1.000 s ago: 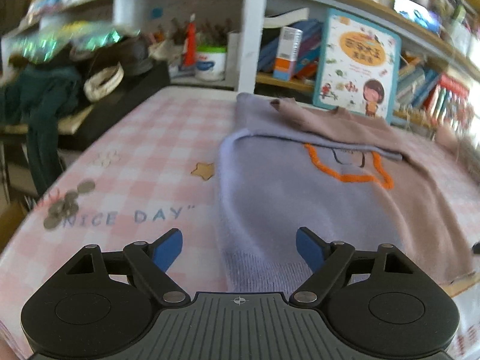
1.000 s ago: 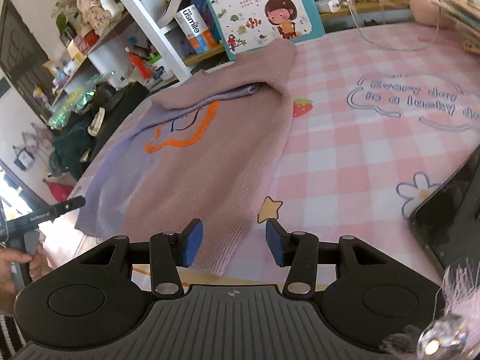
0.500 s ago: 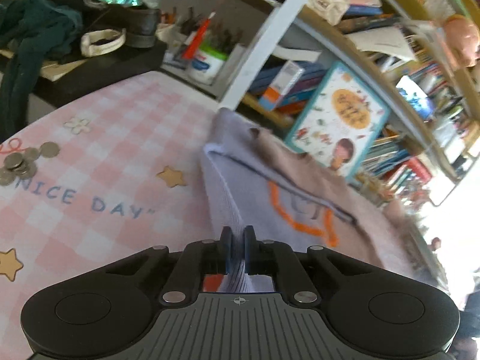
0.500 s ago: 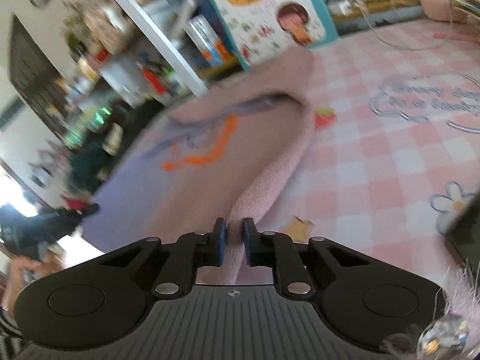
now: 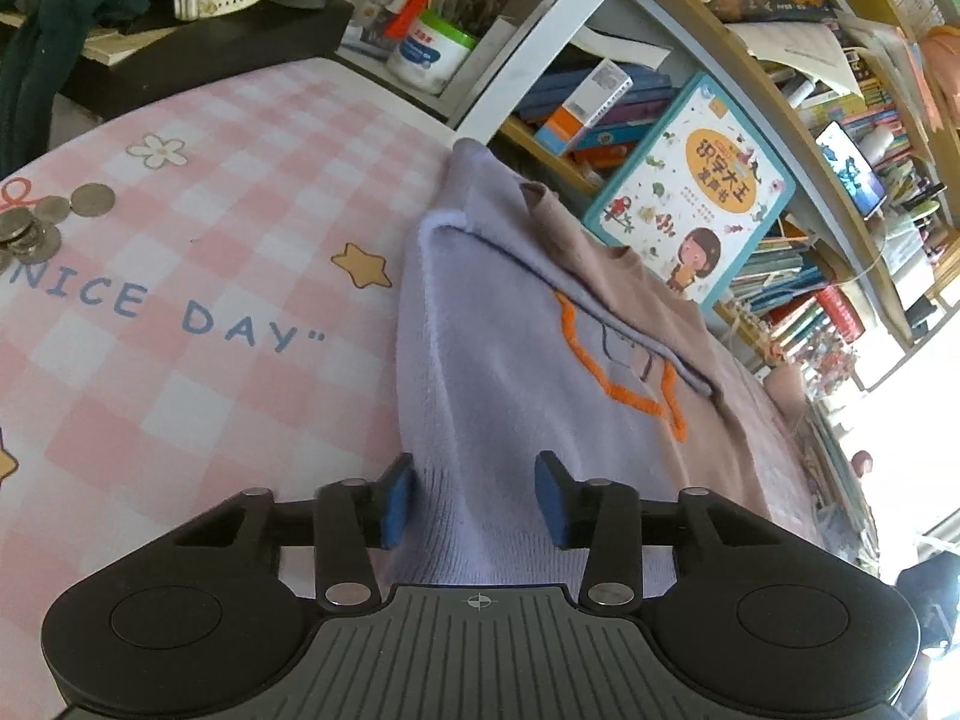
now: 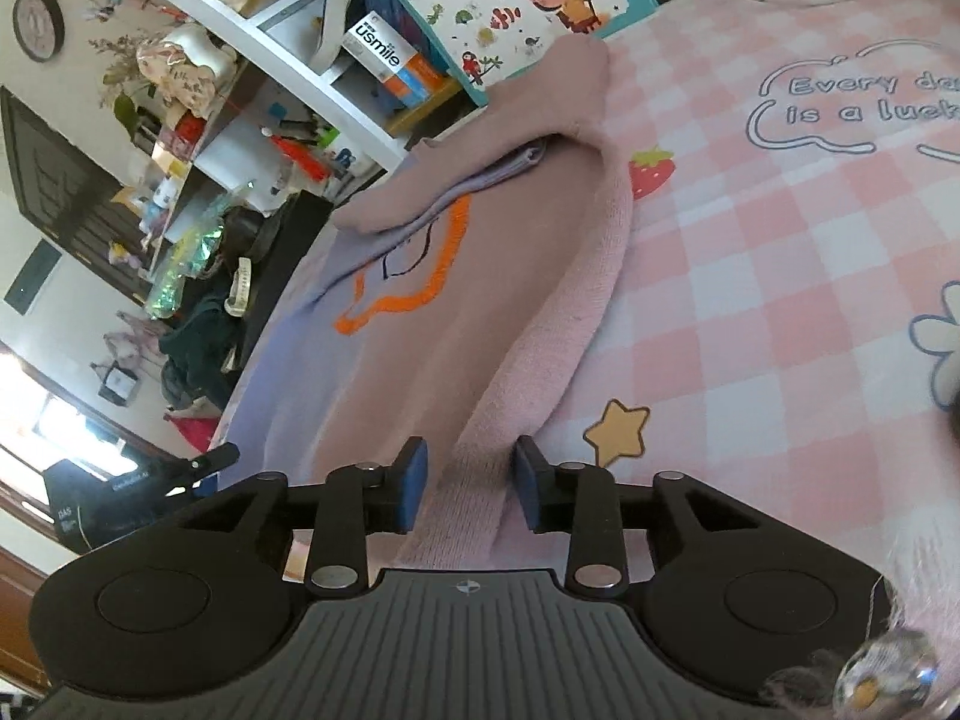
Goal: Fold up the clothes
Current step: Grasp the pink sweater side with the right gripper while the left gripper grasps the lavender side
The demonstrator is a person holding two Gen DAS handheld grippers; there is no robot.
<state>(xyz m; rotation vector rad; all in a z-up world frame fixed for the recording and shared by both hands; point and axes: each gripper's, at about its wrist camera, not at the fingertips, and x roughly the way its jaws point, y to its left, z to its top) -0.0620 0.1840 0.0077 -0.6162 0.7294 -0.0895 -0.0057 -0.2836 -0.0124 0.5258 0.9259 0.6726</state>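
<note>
Half a second after both grippers pinched shut on the hem, the jaws of the left gripper (image 5: 474, 501) and right gripper (image 6: 471, 489) are opening again, one lilac-and-pink sweater (image 5: 540, 372) bunched between the pads of each. The single sweater lies on the pink checked tablecloth (image 5: 180, 324); one picture book (image 5: 690, 192) leans on the shelves, with several coins (image 5: 42, 222) at the left.
</note>
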